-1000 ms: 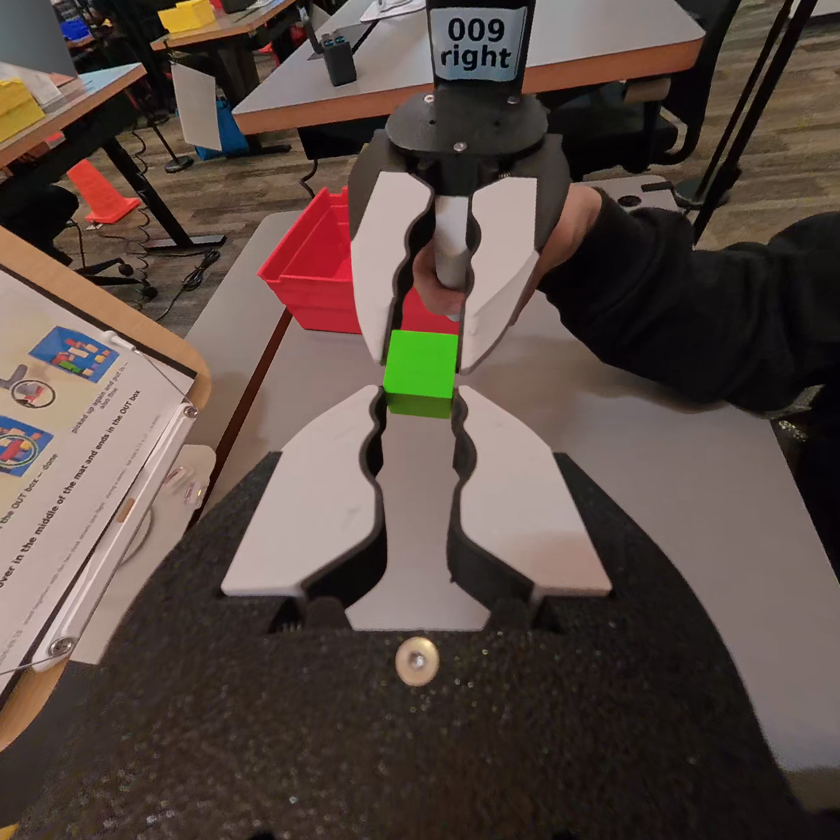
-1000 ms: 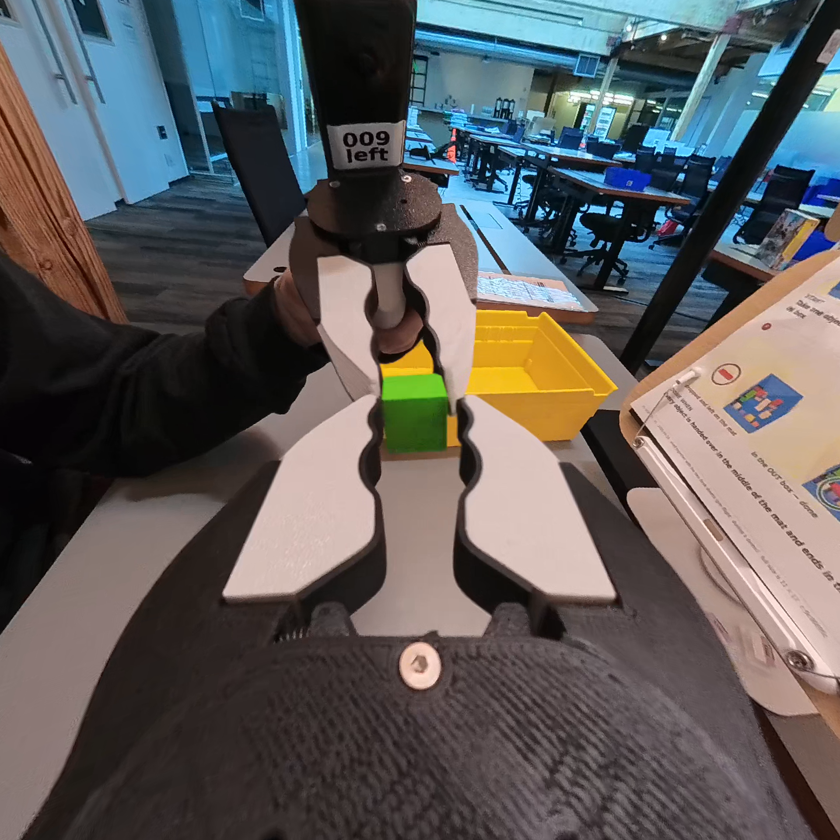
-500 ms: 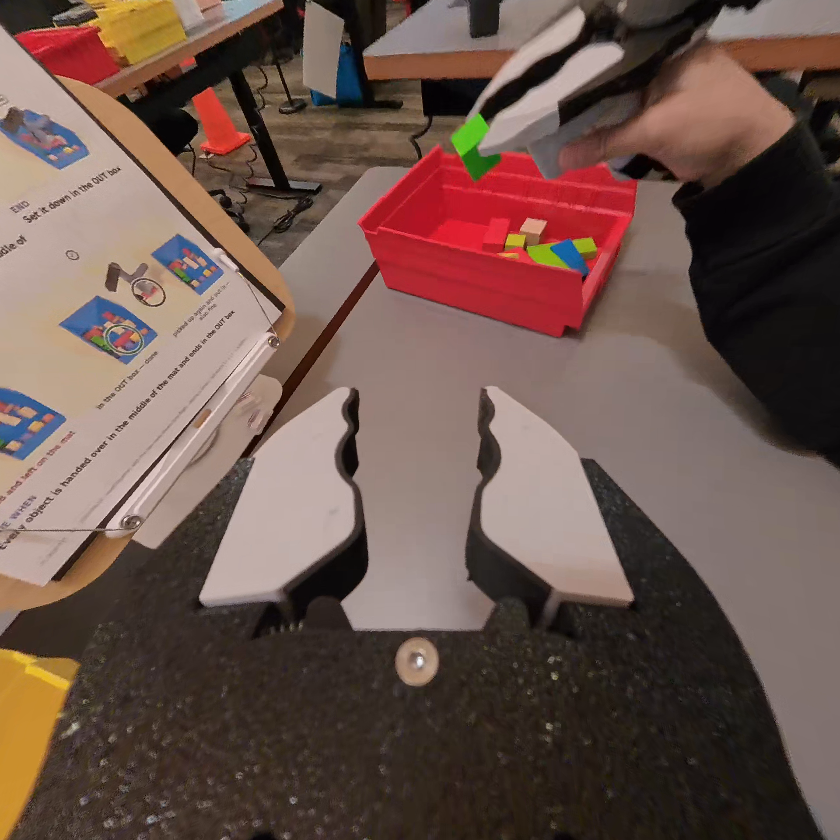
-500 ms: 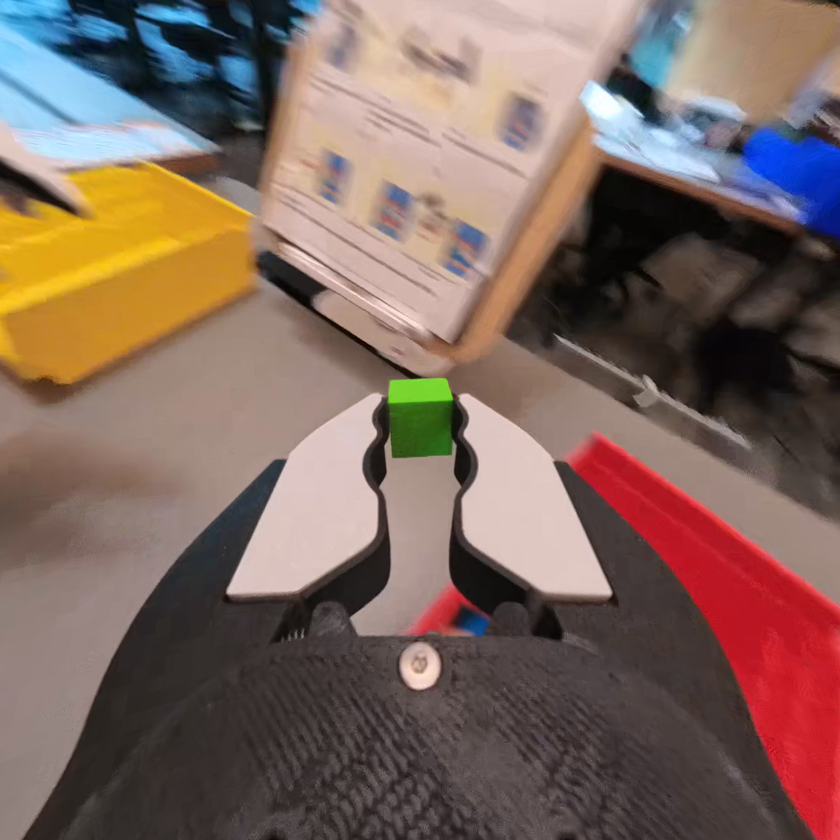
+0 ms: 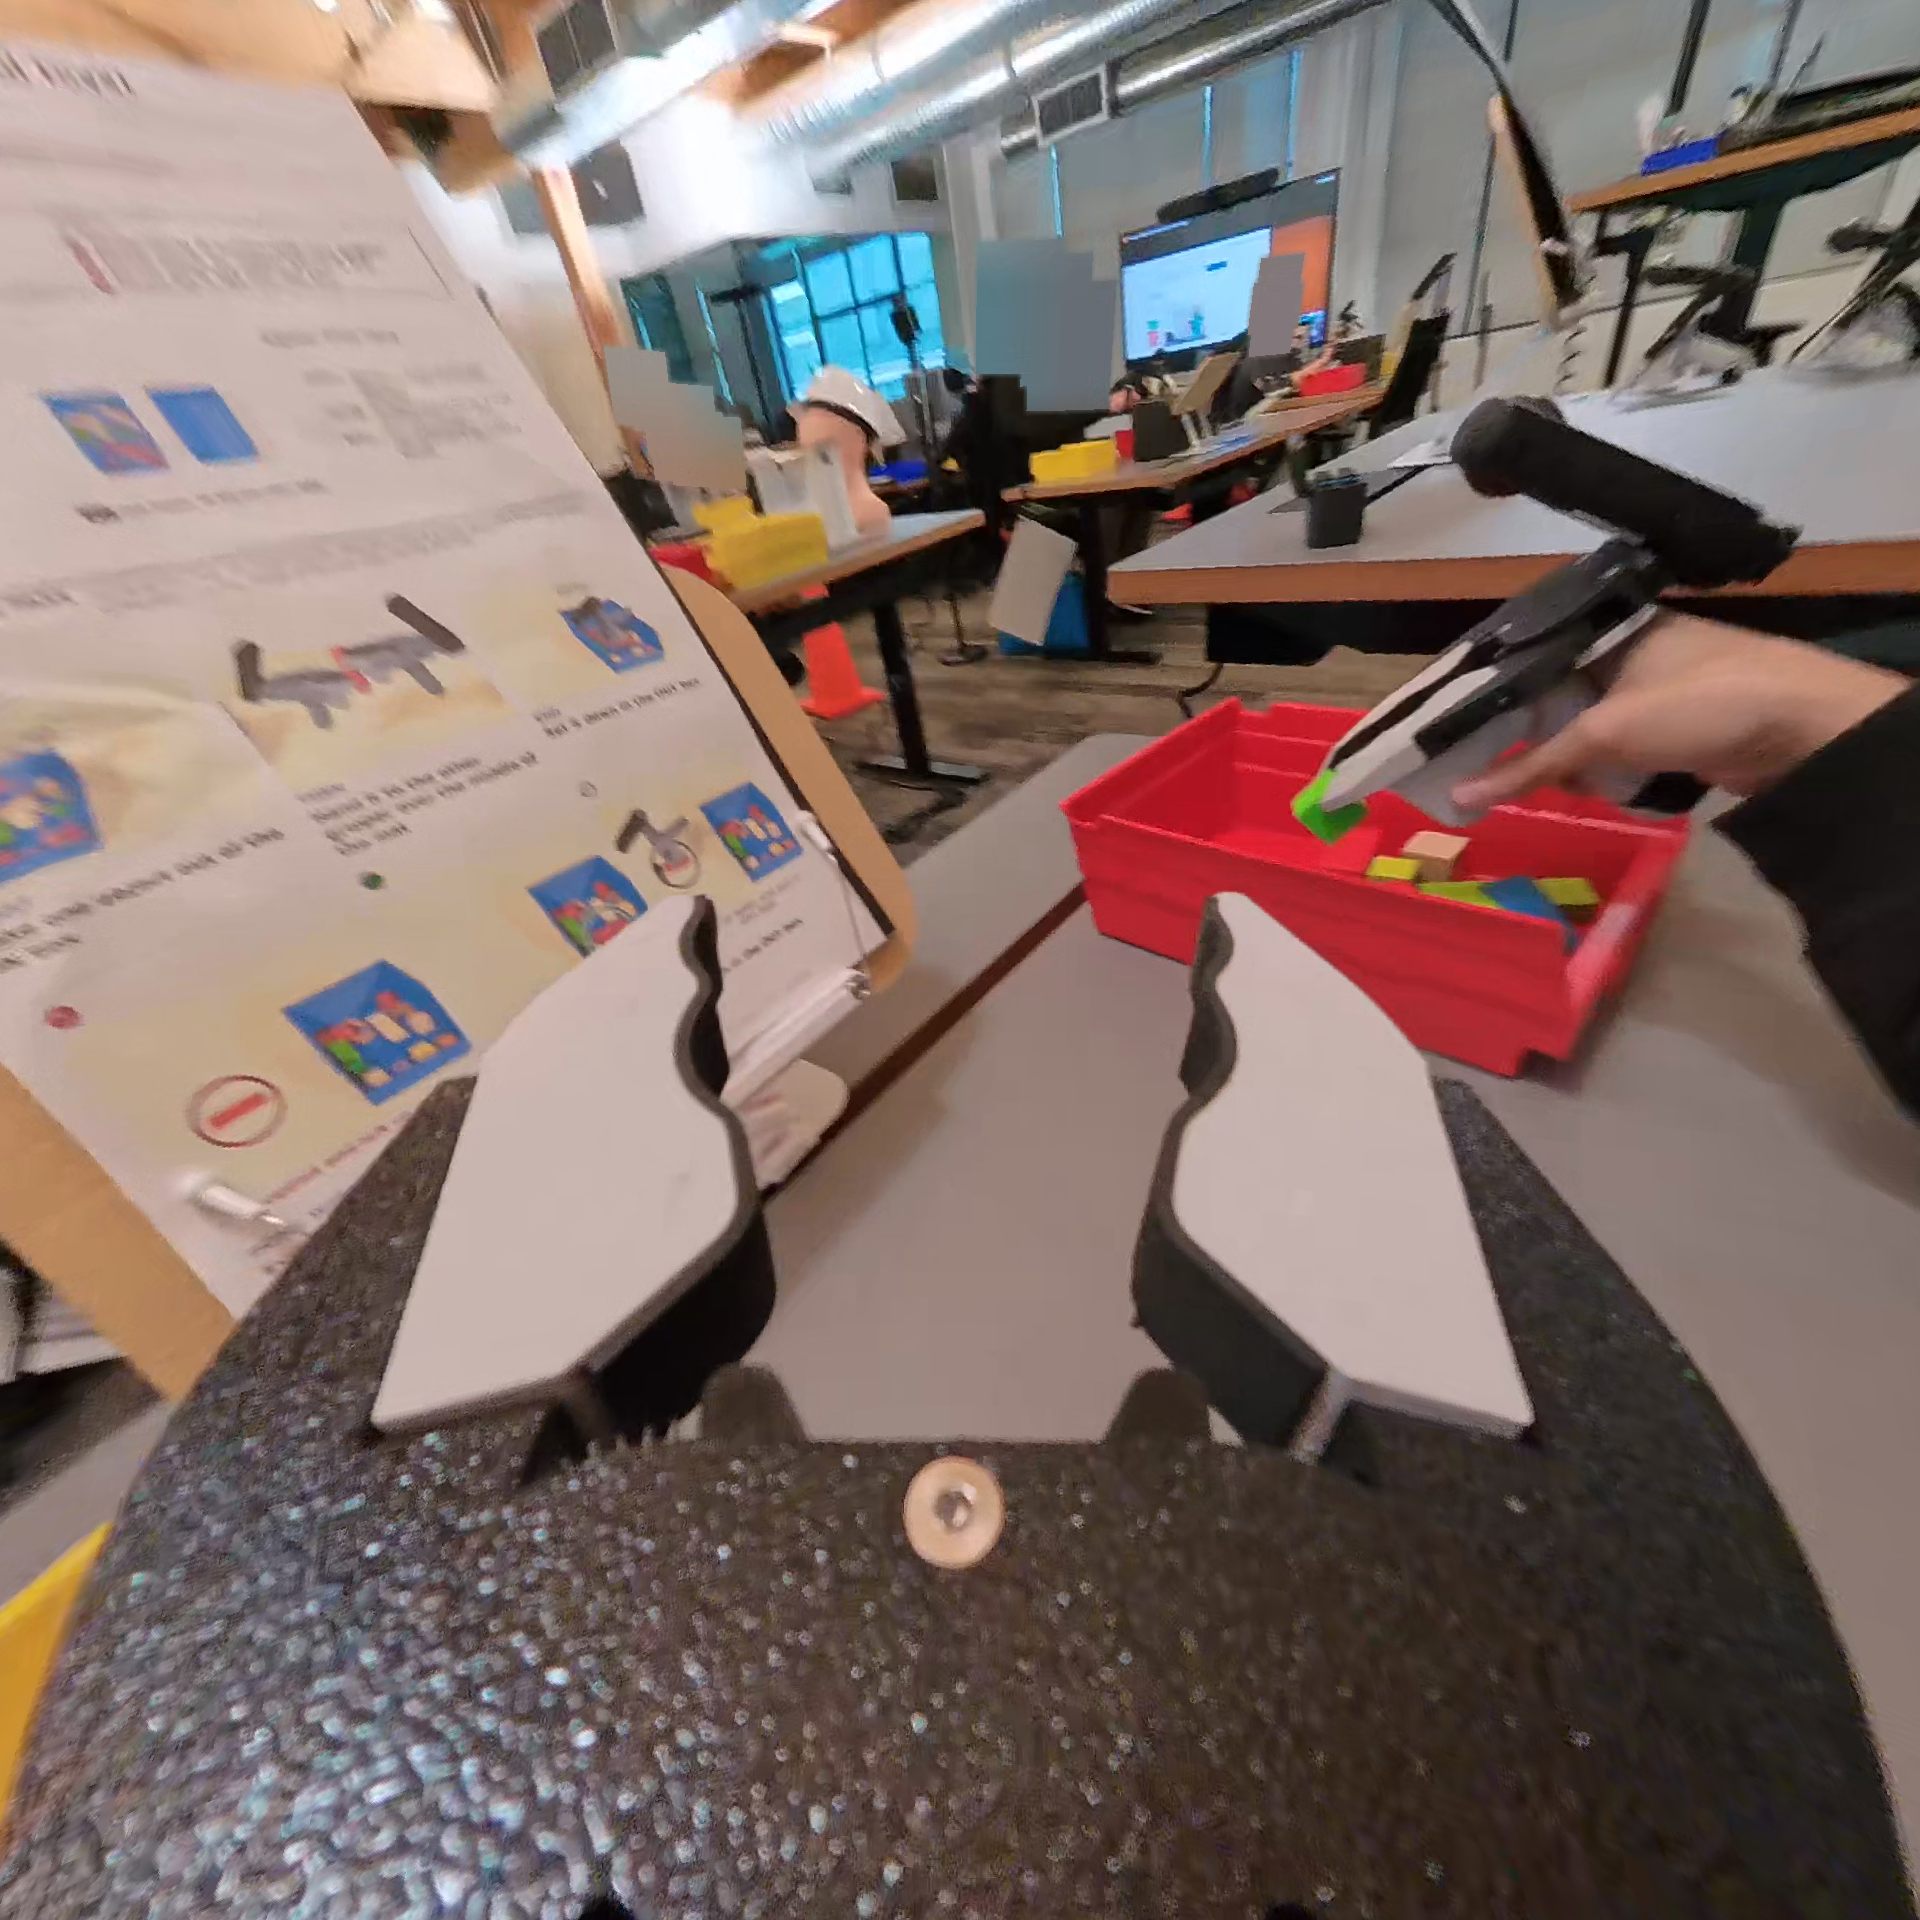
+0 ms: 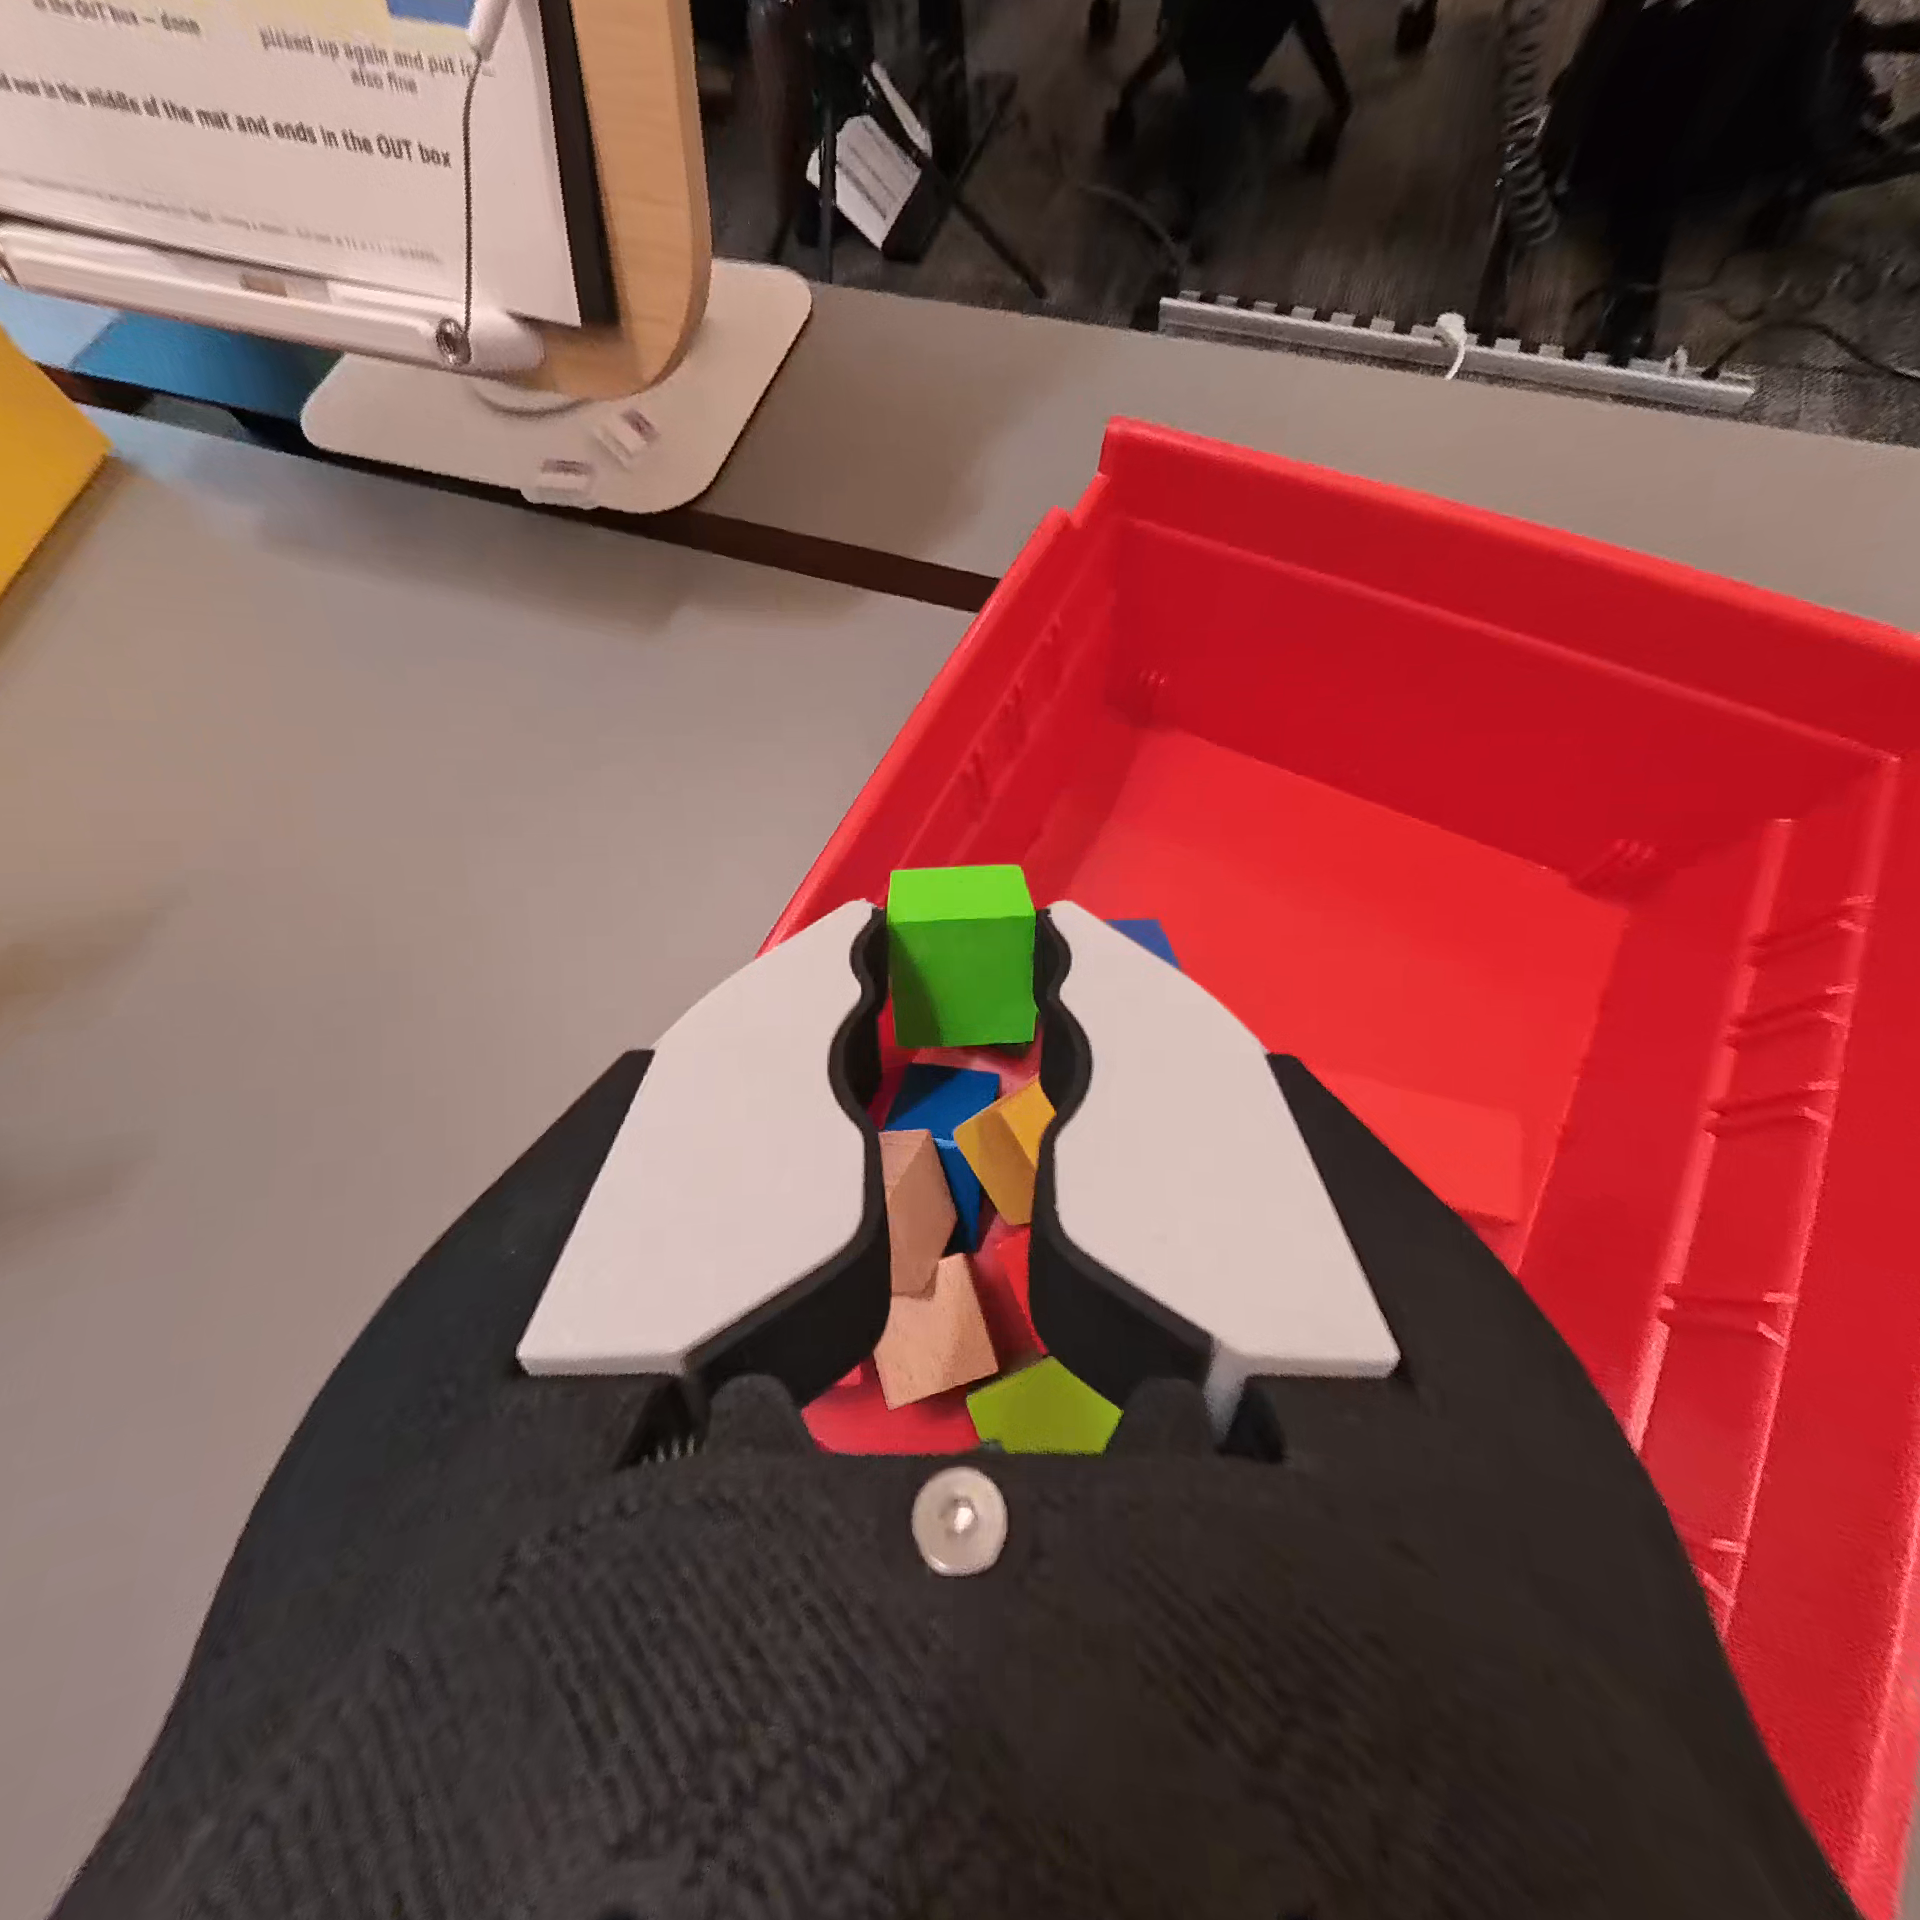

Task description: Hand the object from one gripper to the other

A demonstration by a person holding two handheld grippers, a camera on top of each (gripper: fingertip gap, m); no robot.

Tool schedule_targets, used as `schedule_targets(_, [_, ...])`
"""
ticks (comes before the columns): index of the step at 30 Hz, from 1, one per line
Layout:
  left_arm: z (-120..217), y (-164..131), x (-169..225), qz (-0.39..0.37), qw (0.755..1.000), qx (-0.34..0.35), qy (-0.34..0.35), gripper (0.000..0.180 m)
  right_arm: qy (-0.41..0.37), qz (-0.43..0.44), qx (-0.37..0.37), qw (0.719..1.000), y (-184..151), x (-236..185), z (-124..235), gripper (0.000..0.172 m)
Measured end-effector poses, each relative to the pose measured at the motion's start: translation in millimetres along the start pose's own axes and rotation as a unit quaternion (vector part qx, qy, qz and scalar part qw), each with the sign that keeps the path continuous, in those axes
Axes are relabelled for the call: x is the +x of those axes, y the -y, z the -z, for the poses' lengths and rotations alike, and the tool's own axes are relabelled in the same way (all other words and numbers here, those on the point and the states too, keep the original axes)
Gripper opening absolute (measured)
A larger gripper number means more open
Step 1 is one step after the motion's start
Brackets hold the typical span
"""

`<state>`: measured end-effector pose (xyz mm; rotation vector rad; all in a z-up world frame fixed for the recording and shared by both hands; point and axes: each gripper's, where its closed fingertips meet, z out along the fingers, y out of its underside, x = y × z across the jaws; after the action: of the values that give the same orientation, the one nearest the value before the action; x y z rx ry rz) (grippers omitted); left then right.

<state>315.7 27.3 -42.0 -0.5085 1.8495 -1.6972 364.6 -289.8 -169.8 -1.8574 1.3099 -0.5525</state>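
My right gripper is shut on a bright green block, both pads pressed on its sides. It holds the block over the near left part of the red bin. In the left wrist view the right gripper shows at the right with the green block at its tip, above the red bin. My left gripper is wide open and empty above the grey table, well short of the bin.
Several coloured blocks lie in the bin under my right fingers. An instruction board on a stand rises at the left. A yellow bin corner is at the far left. A person's hand and dark sleeve hold the right gripper. One gripper's finger ends stand about 35 centimetres off the other's.
The left gripper let go of the green block, opened wide and drew back. The right gripper kept hold of the block and carried it over the red bin.
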Motion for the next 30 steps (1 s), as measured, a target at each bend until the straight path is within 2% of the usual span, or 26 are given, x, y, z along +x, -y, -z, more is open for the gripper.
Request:
schedule_targets(1, [0.7,-0.8,-0.9,-0.021,1.0,0.006,0.014,0.087,0.002,0.006,-0.01,1.0,-2.5,-1.2,-1.4,0.029])
schedule_targets(2, [1.0,-1.8,-2.4,-0.04,0.999,0.008,0.032,0.089,-0.002,0.011,-0.018,1.0,-4.4,-0.7,-2.5,0.039])
schedule_targets(4, [1.3,-2.4,-8.1,-0.065,0.995,0.004,0.075,0.101,-0.016,0.025,-0.022,0.999,-4.5,1.4,-1.5,0.047])
schedule_targets(6, [-0.4,-1.1,-8.0,-0.064,0.994,-0.002,0.089,0.11,-0.035,0.031,-0.009,0.999,2.6,3.4,3.4,0.061])
schedule_targets(8, [-2.5,0.5,-2.5,-0.037,0.996,-0.005,0.077,0.103,-0.044,0.04,0.03,0.998,18.7,0.2,13.0,0.066])
schedule_targets(10, [-4.2,4.9,6.5,-0.013,0.998,0.003,0.056,0.093,-0.047,0.055,0.1,0.992,43.5,-7.8,26.9,0.076])
schedule_targets(12, [-6.5,11.9,15.8,0.0,0.999,0.02,0.044,0.093,-0.049,0.066,0.165,0.983,66.8,-17.6,43.7,0.085])
schedule_targets(14, [-9.9,14.6,30.8,-0.012,1.0,0.014,0.024,0.087,-0.08,0.081,0.227,0.967,87.0,-21.7,63.8,0.093])
schedule_targets(16, [-12.3,13.7,41.9,-0.062,0.998,-0.005,0.027,0.083,-0.124,0.113,0.282,0.945,99.7,-26.2,86.7,0.086])
schedule_targets(17, [-12.4,15.7,41.8,-0.097,0.994,-0.004,0.052,0.085,-0.145,0.137,0.306,0.931,102.1,-29.9,98.4,0.081])
schedule_targets(19, [-11.2,25.9,44.3,-0.152,0.983,0.028,0.103,0.102,-0.185,0.189,0.353,0.897,102.0,-37.5,123.1,0.083])
schedule_targets(21, [-16.8,27.3,67.7,-0.153,0.984,0.05,0.076,0.102,-0.207,0.22,0.373,0.878,92.3,-41.6,140.1,0.089])
schedule_targets(23, [-28.9,19.8,90.0,-0.111,0.992,0.041,0.04,0.101,-0.209,0.218,0.354,0.885,73.0,-39.1,147.0,0.106])
schedule_targets(25, [-44.0,9.2,110.2,-0.084,0.996,0.023,0.007,0.1,-0.206,0.197,0.345,0.894,49.4,-36.2,157.0,0.114])
schedule_targets(30, [-83.2,6.2,144.5,-0.077,0.997,0.005,-0.016,0.101,-0.215,0.136,0.3,0.92,-34.4,-25.9,181.1,0.108])
